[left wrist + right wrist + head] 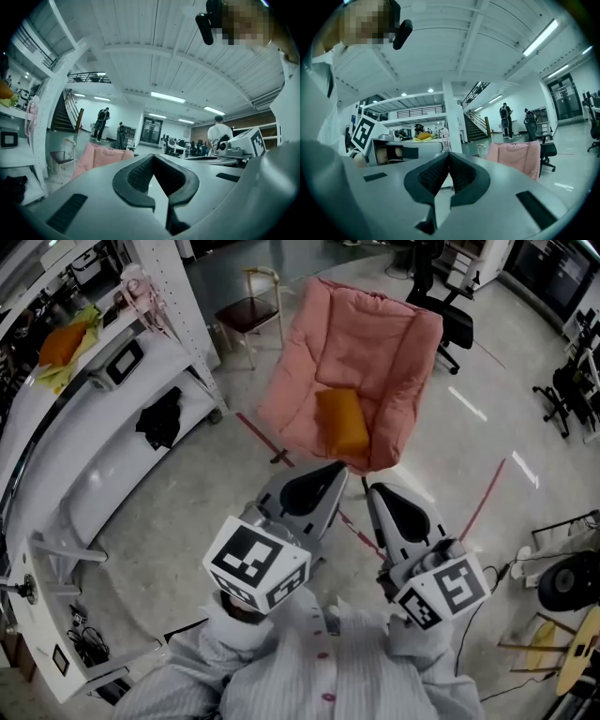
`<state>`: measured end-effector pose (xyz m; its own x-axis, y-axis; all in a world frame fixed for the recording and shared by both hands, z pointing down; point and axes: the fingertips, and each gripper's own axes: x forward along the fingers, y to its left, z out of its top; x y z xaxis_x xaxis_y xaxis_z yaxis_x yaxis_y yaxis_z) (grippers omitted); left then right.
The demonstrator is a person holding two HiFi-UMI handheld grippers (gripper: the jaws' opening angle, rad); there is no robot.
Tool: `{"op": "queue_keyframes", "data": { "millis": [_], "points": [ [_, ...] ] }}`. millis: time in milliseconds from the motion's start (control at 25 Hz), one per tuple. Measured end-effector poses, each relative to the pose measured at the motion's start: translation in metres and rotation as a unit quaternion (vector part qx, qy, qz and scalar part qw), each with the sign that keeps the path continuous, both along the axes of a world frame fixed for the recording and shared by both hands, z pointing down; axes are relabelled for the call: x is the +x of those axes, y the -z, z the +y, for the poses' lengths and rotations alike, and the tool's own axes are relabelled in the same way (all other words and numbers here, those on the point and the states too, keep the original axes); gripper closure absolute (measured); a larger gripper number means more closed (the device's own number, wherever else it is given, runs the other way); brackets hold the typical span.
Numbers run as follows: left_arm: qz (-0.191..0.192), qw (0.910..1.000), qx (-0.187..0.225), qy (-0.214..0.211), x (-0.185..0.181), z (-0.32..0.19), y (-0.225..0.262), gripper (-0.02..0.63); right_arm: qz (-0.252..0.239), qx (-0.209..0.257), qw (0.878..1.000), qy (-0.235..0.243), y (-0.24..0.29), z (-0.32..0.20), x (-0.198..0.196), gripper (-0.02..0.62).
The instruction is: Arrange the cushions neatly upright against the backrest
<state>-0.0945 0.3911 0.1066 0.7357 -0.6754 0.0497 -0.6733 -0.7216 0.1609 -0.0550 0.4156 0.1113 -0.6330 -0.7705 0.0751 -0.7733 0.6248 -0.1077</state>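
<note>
Both claws closed and empty: left claw (153,156), right claw (449,154).

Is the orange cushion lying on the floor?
No, the orange cushion sits on the seat of the pink chair.

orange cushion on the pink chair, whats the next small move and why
The orange cushion lies slumped low in the pink chair, not upright against its backrest. The left gripper and right gripper are both shut, empty and short of it. So I'd probably bring both forward to the cushion, opening the jaws on the way.
</note>
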Motion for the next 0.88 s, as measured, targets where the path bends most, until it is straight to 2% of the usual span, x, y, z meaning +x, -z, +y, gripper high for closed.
{"op": "queue_keyframes", "data": {
  "millis": [280,560,720,880],
  "points": [
    [0.002,0.9999,0.001,-0.011,-0.031,-0.058,-0.005,0.595,0.001,0.001,0.999,-0.036,-0.003,-0.056,-0.016,0.581],
    [0.002,0.9996,-0.027,-0.009,-0.046,-0.095,-0.029,0.595,-0.007,-0.027,0.998,-0.053,-0.025,-0.093,-0.019,0.582],
    [-0.004,0.9990,-0.043,-0.008,-0.044,-0.127,-0.048,0.595,-0.013,-0.043,0.997,-0.056,-0.043,-0.129,-0.011,0.581],
    [-0.004,0.9992,-0.041,0.001,-0.033,-0.182,-0.054,0.595,-0.013,-0.047,0.998,-0.051,-0.052,-0.185,0.003,0.581]
  ]
}}
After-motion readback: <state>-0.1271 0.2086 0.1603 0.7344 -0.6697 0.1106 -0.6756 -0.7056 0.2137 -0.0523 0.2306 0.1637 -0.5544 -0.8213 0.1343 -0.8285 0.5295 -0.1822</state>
